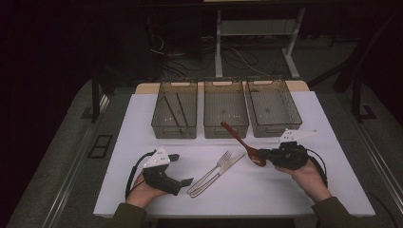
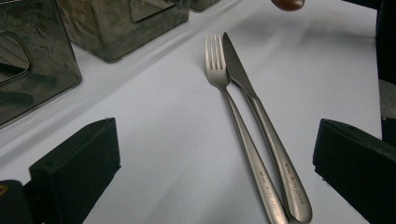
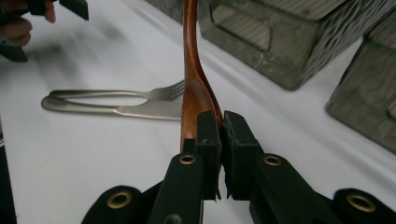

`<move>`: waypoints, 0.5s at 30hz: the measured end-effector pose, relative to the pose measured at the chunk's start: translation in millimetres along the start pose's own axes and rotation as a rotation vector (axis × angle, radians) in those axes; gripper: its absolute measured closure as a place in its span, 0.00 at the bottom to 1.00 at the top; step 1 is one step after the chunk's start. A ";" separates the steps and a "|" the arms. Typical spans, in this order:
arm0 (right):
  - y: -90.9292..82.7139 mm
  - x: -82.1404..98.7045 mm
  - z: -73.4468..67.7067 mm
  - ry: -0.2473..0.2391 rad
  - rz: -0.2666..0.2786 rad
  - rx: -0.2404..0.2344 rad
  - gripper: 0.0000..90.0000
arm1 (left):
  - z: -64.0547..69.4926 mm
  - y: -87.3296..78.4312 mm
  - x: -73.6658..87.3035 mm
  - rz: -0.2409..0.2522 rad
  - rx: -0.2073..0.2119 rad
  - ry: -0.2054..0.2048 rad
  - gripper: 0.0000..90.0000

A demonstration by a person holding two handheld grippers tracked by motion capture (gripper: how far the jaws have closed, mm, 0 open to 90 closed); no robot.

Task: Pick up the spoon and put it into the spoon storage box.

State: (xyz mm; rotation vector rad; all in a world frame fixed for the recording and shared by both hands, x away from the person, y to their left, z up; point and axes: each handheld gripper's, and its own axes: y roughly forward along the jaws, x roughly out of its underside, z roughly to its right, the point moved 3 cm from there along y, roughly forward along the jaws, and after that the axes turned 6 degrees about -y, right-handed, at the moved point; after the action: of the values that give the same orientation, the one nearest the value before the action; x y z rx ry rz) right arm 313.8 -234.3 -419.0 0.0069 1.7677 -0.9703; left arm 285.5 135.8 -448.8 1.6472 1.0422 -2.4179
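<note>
The right gripper (image 3: 220, 140) is clenched on the bowl end of a wooden spoon (image 1: 241, 143), held clear of the surface (image 1: 266, 190), handle pointing toward the three mesh bins (image 1: 226, 110) at the far edge. The spoon appears light and stiff; its polished finish may slip, so the grip across the thin bowl edge probably allows it to pivot. A hold nearer the neck would likely be steadier. The left gripper (image 1: 183, 176) is released, jaws wide apart, low over the surface and aimed at a fork (image 2: 236, 116) and knife (image 2: 261, 126). These lie side by side, touching at the handle ends, near the surface centre. Both are thin, smooth metal lying flat, probably hard to get under; the handle ends look the best place to grasp.
</note>
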 end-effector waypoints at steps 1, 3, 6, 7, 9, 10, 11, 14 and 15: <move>-0.4 -1.0 0.8 0.006 0.004 0.001 0.94 | 0.1 0.0 0.1 -0.001 -0.001 0.000 0.00; -0.6 -3.5 2.9 0.013 0.005 0.001 0.94 | 0.2 -0.1 0.0 0.001 -0.002 -0.001 0.00; 0.7 -6.9 5.8 0.019 0.012 0.006 0.94 | -0.2 0.2 0.0 -0.001 -0.001 0.001 0.00; 0.9 -7.9 6.8 0.016 0.012 0.006 0.94 | -0.3 0.3 -0.1 -0.001 -0.001 0.001 0.00; 2.0 -10.7 9.0 0.021 0.018 0.009 0.94 | -0.4 0.2 -0.1 -0.001 -0.002 0.001 0.00; 3.1 -12.4 10.1 0.022 0.023 0.009 0.94 | -0.5 0.1 -0.1 -0.001 -0.003 0.001 0.00; 3.7 -13.4 10.9 0.023 0.024 0.008 0.94 | -0.6 -0.1 0.0 -0.001 -0.002 0.001 0.00; 6.3 -17.0 13.1 0.027 0.024 0.009 0.94 | -0.7 -0.6 0.0 0.000 -0.001 0.004 0.00; 7.1 -18.2 13.4 0.029 0.025 0.013 0.94 | -0.7 -0.6 -0.1 -0.001 -0.001 0.003 0.00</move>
State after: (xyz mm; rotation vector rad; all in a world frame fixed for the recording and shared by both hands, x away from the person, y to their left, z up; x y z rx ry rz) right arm 335.4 -229.9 -410.1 0.0515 1.7840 -0.9681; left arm 285.9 136.6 -448.6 1.6515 1.0453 -2.4152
